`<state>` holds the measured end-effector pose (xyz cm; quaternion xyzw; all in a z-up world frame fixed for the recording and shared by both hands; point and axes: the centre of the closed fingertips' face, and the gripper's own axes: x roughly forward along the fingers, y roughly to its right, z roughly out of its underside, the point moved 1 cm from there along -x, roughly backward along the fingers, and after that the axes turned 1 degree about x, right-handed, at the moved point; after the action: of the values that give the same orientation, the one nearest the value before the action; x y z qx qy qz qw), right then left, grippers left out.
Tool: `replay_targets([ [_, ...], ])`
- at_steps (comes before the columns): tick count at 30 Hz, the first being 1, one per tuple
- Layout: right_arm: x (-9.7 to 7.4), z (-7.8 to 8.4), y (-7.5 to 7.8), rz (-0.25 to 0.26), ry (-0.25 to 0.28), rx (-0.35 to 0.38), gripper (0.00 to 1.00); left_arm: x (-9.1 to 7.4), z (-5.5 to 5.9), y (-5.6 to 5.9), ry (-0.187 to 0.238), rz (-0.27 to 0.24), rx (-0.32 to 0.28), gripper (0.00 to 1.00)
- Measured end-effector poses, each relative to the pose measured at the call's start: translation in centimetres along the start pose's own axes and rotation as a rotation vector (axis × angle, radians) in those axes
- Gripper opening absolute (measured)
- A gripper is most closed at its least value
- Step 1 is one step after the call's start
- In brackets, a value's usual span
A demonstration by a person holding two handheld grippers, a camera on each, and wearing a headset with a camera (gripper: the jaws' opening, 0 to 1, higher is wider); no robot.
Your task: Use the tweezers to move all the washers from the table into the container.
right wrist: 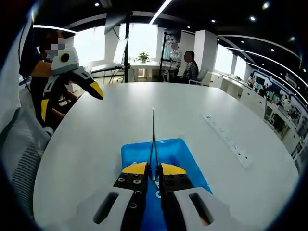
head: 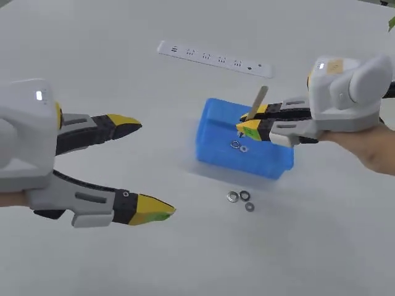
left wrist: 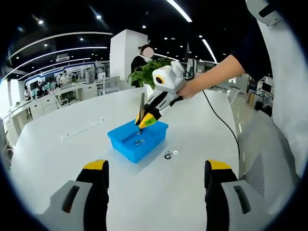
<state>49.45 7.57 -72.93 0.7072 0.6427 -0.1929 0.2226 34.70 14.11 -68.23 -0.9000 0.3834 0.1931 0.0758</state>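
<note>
A blue container (head: 213,123) sits mid-table with two washers (head: 238,146) inside. Three more washers (head: 242,198) lie on the table just in front of it. My right gripper (head: 245,127) is shut on the tweezers (head: 258,100) and hovers over the container, the tweezers' tips pointing down into it. In the right gripper view the tweezers (right wrist: 153,137) run forward from the shut right gripper (right wrist: 154,169) above the container (right wrist: 178,154). My left gripper (head: 148,169) stands open at the left, holding nothing. In the left gripper view the left gripper (left wrist: 158,168) faces the container (left wrist: 126,142) and loose washers (left wrist: 169,154).
A white power strip (head: 213,58) lies on the table beyond the container, and shows as the power strip (right wrist: 226,139) in the right gripper view. A person's hand (head: 370,151) holds the right gripper. People, desks and plants stand in the background office.
</note>
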Motion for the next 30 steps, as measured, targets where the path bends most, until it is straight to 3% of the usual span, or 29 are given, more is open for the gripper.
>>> replay_targets([
  [10,1.3,2.3,-0.1,0.015,-0.049,-0.002,0.09,0.4,0.4,-0.2,-0.016,-0.018,-0.019,0.93],
  [30,0.7,2.6,0.0,0.019,-0.045,0.015,0.1,0.7,0.7,-0.1,-0.032,-0.009,-0.021,0.92],
])
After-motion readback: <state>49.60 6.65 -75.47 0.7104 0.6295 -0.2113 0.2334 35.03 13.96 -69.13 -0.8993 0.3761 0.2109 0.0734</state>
